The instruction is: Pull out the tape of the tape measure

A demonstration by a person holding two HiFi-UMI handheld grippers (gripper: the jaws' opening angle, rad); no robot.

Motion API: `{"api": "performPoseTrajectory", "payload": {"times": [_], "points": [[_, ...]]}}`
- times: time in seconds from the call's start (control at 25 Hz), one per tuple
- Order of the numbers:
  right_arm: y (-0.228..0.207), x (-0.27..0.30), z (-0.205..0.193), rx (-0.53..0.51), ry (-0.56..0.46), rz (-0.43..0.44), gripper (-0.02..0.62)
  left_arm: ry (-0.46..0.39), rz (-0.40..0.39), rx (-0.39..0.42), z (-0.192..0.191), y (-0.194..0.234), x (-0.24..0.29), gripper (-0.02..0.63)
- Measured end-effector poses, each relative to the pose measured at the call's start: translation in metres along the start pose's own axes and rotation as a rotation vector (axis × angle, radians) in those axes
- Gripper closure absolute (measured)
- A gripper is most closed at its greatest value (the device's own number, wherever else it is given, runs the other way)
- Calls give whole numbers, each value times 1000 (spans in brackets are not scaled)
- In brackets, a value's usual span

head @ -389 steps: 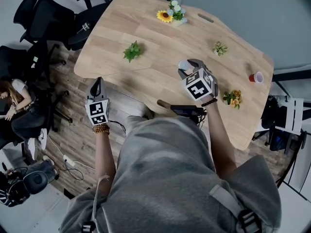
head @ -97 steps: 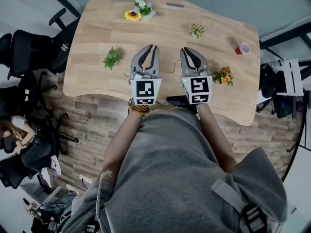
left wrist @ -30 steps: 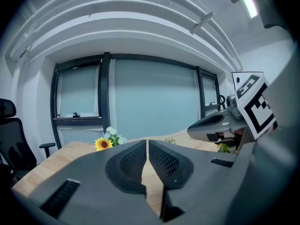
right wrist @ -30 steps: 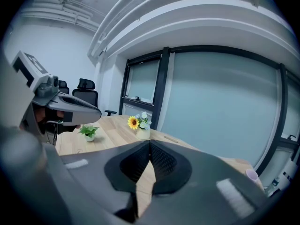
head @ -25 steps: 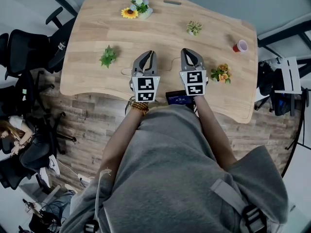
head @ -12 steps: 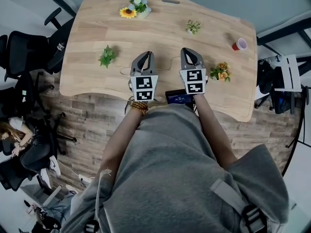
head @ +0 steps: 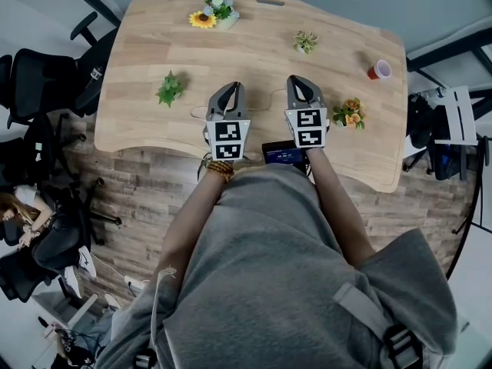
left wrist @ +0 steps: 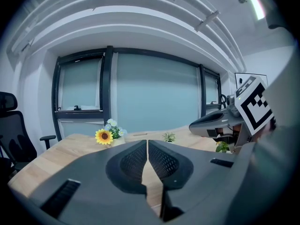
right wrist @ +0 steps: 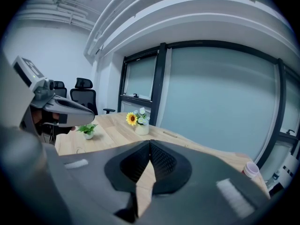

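Note:
I cannot make out a tape measure in any view. Both grippers hover side by side over the near part of the wooden table (head: 254, 60), pointing away from the person. My left gripper (head: 234, 85) (left wrist: 147, 141) is shut, its pads meeting with nothing between them. The right gripper (head: 298, 80) (right wrist: 150, 142) is also shut and empty. Each shows in the other's view: the right gripper (left wrist: 192, 125) at the right, the left gripper (right wrist: 93, 113) at the left. A thin pale line (head: 263, 104) lies on the table between them; what it is I cannot tell.
On the table stand a sunflower pot (head: 209, 15), a green plant (head: 169, 89), a small succulent (head: 306, 42), an orange-flower plant (head: 350, 114) and a red cup (head: 380, 70). A dark device with a blue screen (head: 283, 154) sits at the near edge. Office chairs (head: 46, 75) stand left.
Over the last second nothing has visibly moved. About four seconds ago both grippers reached a little further over the table; long before that the left one hung off the table's edge.

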State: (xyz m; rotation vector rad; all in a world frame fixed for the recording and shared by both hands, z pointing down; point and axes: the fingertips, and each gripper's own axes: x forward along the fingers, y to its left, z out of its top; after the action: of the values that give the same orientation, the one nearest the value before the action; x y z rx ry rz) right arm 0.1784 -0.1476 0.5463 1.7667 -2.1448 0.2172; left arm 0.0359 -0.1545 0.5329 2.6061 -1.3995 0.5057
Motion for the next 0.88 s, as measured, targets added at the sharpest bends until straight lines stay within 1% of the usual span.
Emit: {"api": "performPoseTrajectory", "payload": {"times": [0.16, 0.76, 0.88], "points": [[-3, -1, -4, 9, 20, -6, 584, 10, 0, 2, -2, 0, 1, 589], [-3, 0, -10, 10, 29, -10, 584, 36, -2, -4, -13, -1, 0, 591], [-2, 0, -5, 13, 24, -7, 584, 38, -1, -5, -13, -1, 1, 591]]}}
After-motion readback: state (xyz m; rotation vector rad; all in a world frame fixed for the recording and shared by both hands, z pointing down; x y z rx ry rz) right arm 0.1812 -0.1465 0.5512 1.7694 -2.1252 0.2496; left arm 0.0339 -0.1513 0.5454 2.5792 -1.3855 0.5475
